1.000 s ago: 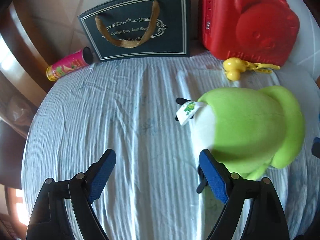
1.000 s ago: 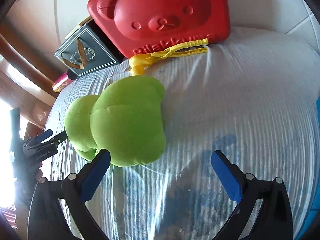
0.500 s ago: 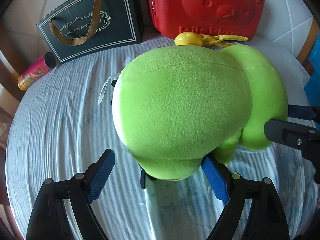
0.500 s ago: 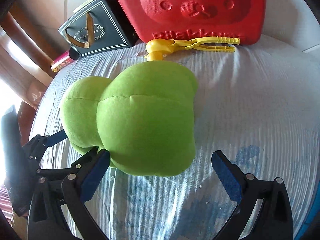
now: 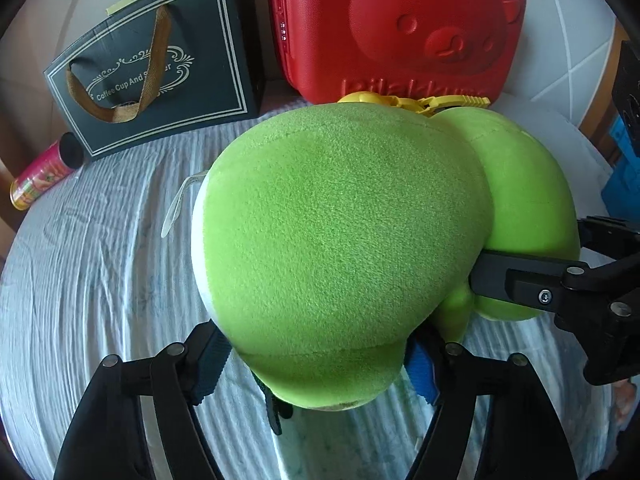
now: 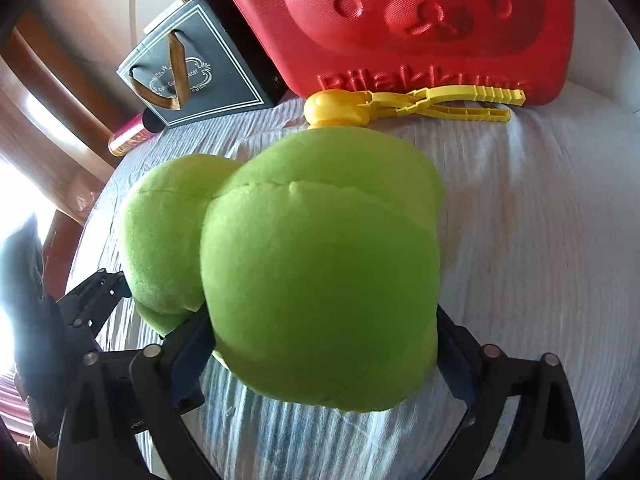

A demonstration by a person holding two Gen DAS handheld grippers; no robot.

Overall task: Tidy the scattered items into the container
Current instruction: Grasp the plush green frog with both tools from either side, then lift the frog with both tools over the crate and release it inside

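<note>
A big green plush toy (image 5: 340,240) lies on the white striped cloth (image 5: 100,260) and fills both views. My left gripper (image 5: 316,364) is open, its blue pads on either side of the plush's near end. My right gripper (image 6: 320,352) is also open and straddles the other end of the plush (image 6: 320,280). One of the right gripper's fingers (image 5: 520,282) shows against the plush in the left wrist view. The left gripper's fingers (image 6: 96,292) show at the left of the right wrist view. Whether the pads press the plush is hidden.
A red bear-faced case (image 5: 400,32) stands shut at the back, with a yellow clamp toy (image 6: 400,106) lying in front of it. A dark paper gift bag (image 5: 160,68) and a pink can (image 5: 40,176) sit at the back left. Something blue (image 5: 624,184) is at the right edge.
Both grippers have moved forward onto the plush from opposite sides. It was beside or ahead of them a second ago and now sits between each pair of fingers. Finger spacing looks unchanged.
</note>
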